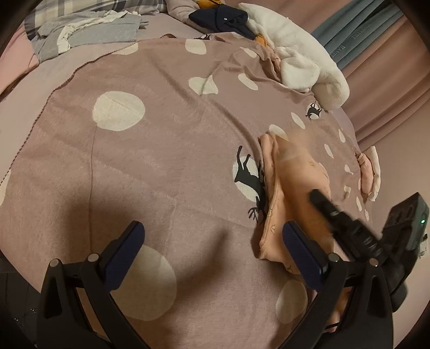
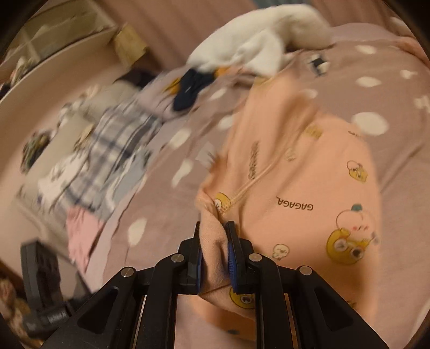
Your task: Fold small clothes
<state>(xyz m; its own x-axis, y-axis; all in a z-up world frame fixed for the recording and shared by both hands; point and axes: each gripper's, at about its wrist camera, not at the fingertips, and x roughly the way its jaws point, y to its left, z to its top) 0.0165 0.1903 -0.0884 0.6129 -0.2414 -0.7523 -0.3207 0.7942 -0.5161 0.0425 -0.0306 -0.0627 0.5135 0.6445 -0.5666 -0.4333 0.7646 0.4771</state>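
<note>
Here the right gripper (image 2: 214, 251) pinches the peach garment (image 2: 303, 188) at its edge.

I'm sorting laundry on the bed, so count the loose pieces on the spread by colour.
Peach: 1, the printed garment pinched in the right claw.
White: 1, the fluffy piece.
Navy: 1, the dark piece.
Grey: 1, the pile at the far edge.
Total: 4.

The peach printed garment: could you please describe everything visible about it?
The peach printed garment is soft knit cotton by its look, printed with yellow cartoon faces and "GAGAGA" lettering. It lies rumpled on the dotted bedspread, one bunched edge pinched in the right gripper. The left gripper is open beside it.
</note>
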